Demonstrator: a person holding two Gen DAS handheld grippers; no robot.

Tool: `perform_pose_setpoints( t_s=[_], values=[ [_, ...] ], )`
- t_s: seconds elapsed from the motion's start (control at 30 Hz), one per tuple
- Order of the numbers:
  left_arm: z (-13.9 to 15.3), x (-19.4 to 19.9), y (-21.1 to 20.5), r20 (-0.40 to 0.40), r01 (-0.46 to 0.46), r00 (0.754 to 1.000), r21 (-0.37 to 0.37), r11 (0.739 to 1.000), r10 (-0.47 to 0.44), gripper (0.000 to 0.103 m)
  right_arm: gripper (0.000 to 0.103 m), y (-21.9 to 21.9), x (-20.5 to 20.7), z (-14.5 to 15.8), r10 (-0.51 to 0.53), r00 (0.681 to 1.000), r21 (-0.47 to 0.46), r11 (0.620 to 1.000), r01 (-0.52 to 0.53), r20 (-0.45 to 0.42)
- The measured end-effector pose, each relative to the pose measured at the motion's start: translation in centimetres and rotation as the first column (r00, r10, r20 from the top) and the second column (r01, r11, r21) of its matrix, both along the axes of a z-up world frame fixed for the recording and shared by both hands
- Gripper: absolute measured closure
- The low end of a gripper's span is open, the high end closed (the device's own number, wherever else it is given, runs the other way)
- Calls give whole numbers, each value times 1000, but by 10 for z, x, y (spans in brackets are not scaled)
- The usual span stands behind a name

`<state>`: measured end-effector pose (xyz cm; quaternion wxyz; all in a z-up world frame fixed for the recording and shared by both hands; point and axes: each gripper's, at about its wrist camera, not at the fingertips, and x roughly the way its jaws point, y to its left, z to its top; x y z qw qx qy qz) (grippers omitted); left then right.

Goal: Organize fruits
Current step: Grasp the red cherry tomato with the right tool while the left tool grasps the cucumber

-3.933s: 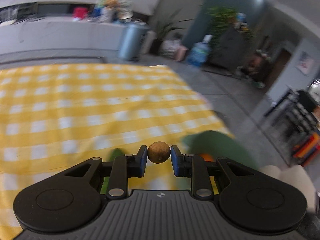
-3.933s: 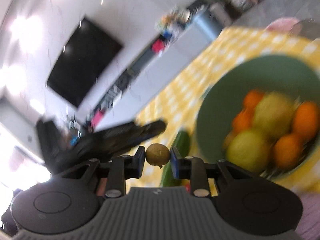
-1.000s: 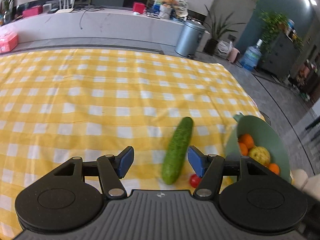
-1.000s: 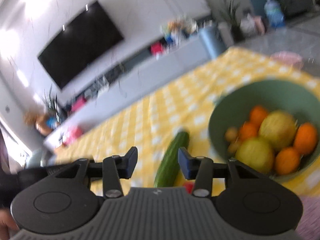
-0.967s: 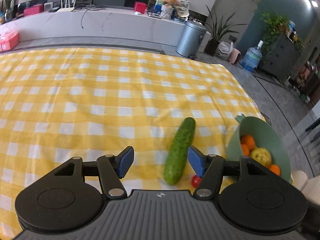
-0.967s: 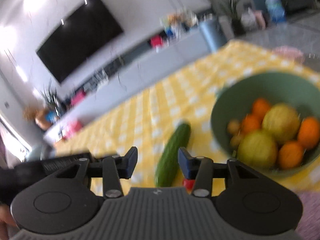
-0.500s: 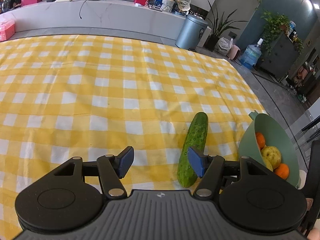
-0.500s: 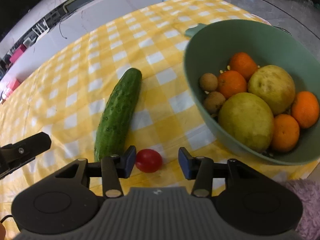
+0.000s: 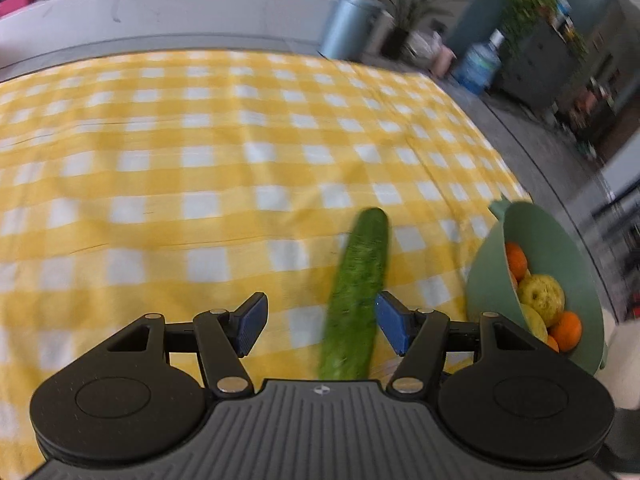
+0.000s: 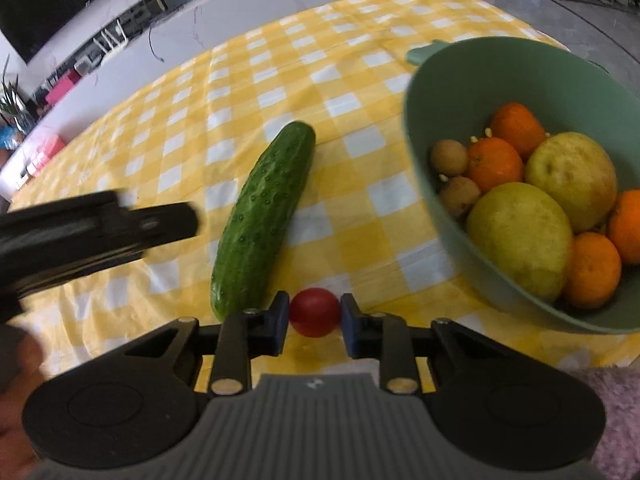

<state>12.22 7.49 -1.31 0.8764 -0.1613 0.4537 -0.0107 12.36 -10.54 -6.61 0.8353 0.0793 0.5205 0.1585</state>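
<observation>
A small red cherry tomato lies on the yellow checked cloth, and my right gripper is closing on it, both pads touching its sides. Just left of it lies a long green cucumber. The green bowl to the right holds oranges, large yellow-green fruits and small brown ones. My left gripper is open low over the cloth, with the cucumber running up beside its right finger. In the right wrist view a blurred black finger of the left gripper reaches in from the left.
The yellow checked tablecloth stretches far to the left and back. The green bowl stands at the table's right edge, with floor beyond. A grey counter and a bin stand behind the table.
The right gripper's jaws have narrowed from wide apart onto the tomato. The left gripper has dropped closer to the cucumber, which now looks larger beside its right finger.
</observation>
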Motion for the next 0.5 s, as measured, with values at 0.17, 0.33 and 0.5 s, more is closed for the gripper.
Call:
perform_pose_setpoints(
  t_s=[0.17,0.33,0.5],
  values=[
    [-22,29,-24,-91,33,995,59,998,-28,29,80,-44,-14,28,-14,999,134,991,8,41],
    [-29,33,-38,-106,25,994,71,997,-17,55,80,-94,-14,51,-80,995,263,963,64,53],
    [-27,31,-51,-69,46,997,135,990,-37,59,80,-129,-17,70,-181,974,250,958,143,136]
  ],
)
